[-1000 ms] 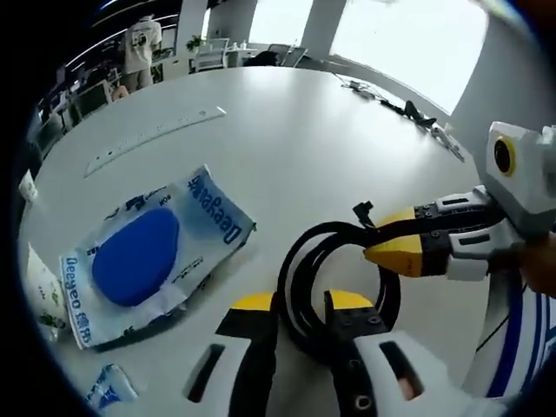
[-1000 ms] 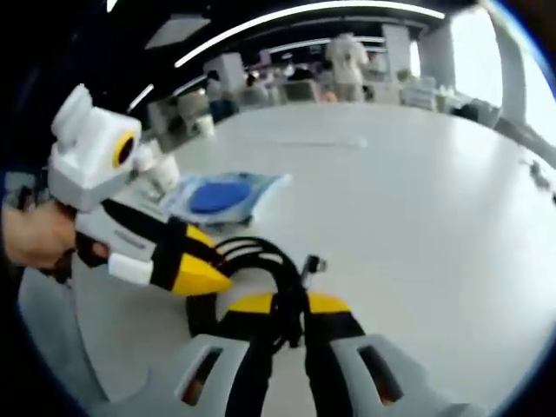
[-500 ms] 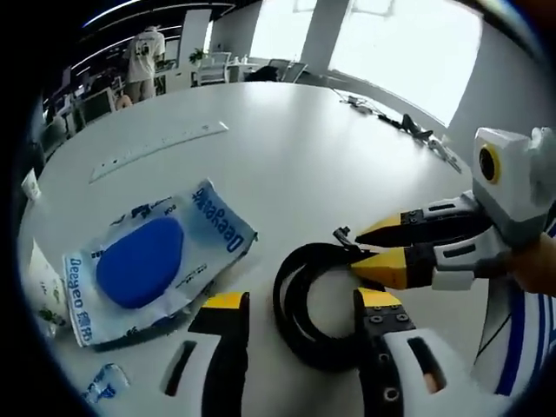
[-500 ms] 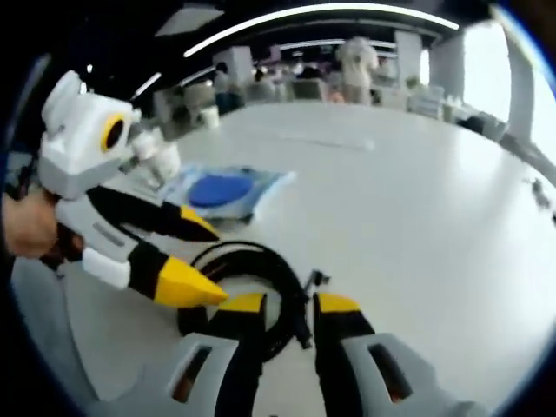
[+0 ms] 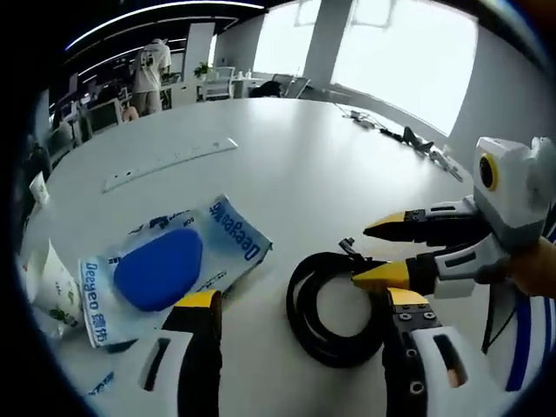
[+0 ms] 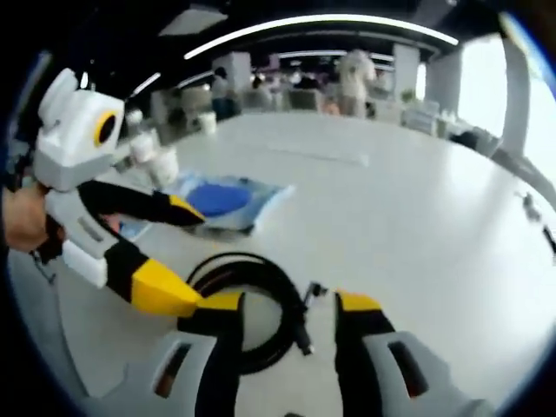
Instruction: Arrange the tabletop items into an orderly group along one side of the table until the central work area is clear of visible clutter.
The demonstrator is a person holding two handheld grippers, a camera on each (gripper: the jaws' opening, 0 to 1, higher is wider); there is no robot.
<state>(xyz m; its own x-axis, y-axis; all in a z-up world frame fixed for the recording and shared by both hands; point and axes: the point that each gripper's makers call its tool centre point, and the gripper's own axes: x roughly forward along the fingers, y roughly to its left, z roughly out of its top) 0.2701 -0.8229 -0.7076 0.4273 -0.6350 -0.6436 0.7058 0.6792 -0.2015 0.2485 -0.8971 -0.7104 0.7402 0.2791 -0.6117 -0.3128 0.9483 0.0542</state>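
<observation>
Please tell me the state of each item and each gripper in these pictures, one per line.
Black coiled cable: lying flat on the white round table, coiled, released.
Blue-and-white wet wipe pack: lying flat, closed.
Clear long plastic ruler: lying flat, apart from the rest.
Left gripper: open, fingers either side of the cable.
Right gripper: open over the cable.

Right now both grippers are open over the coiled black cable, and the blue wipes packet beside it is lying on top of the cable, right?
Not quite. The wipes packet lies flat on the table beside the coiled black cable, apart from it, as the left gripper view shows. The rest holds: the left gripper and right gripper are both open at the cable.
</observation>
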